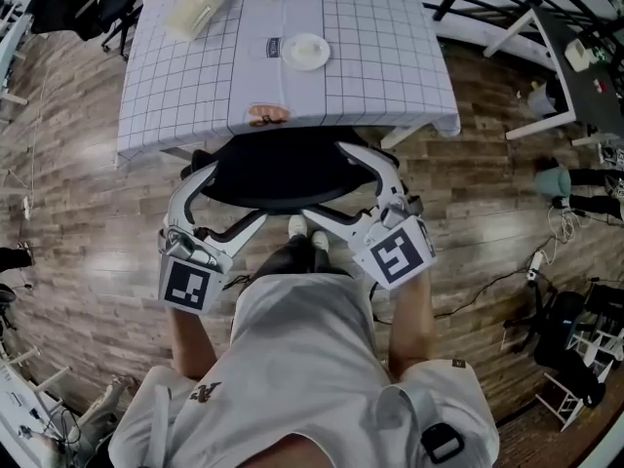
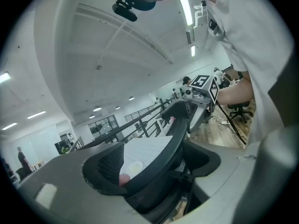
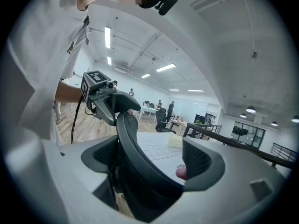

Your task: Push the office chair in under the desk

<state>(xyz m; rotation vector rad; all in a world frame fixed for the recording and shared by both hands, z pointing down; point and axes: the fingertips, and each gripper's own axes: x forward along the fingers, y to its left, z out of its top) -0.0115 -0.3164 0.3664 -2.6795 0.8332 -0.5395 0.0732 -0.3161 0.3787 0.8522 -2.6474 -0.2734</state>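
A black mesh office chair [image 1: 288, 169] stands with its seat partly under the desk [image 1: 195, 76], which wears a white grid cloth. I stand behind its backrest. My left gripper [image 1: 222, 201] clasps the backrest's left end, one finger on each face. My right gripper [image 1: 351, 188] clasps the right end the same way. In the left gripper view the backrest [image 2: 168, 148] fills the gap of the left gripper [image 2: 154, 167] and runs on to the right gripper [image 2: 198, 90]. In the right gripper view the backrest [image 3: 135, 157] fills the right gripper [image 3: 149, 167], with the left gripper [image 3: 100, 94] beyond.
On the desk lie a white plate [image 1: 306, 51], a pale box [image 1: 195, 13] and a pink item [image 1: 268, 115] at the near edge. Another black chair [image 1: 97, 8] stands at the back left. Cables and gear [image 1: 565, 320] litter the wooden floor at right.
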